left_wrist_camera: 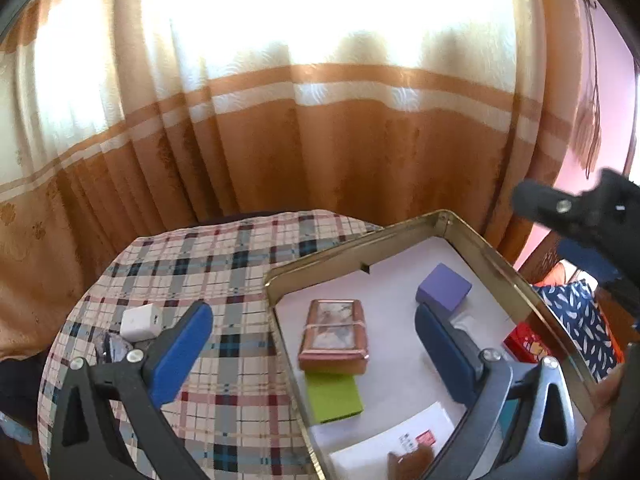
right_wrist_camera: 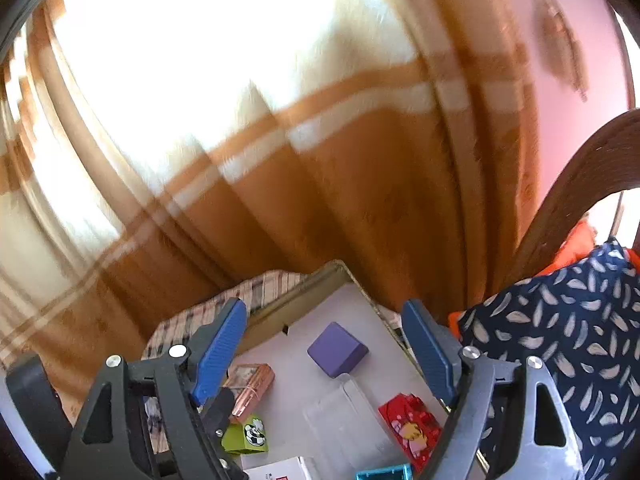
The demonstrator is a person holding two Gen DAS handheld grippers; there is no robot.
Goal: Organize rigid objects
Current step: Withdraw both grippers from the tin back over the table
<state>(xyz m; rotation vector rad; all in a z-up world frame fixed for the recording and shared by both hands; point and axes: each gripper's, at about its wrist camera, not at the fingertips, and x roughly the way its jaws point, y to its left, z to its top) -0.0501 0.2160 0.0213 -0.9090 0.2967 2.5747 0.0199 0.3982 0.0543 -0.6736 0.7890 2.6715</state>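
The right gripper [right_wrist_camera: 324, 344] hangs above the metal tray [right_wrist_camera: 280, 304] with its blue fingers [right_wrist_camera: 218, 350] spread wide and nothing between them. Inside the tray a purple box [right_wrist_camera: 338, 350] sits near the far end, a copper-coloured box [right_wrist_camera: 252, 388] lies at the left, and a green box [right_wrist_camera: 246, 436] is just in front of it. A red packet [right_wrist_camera: 410, 426] lies by the right wall. An orange-and-cream curtain [right_wrist_camera: 320, 160] hangs behind, blurred.
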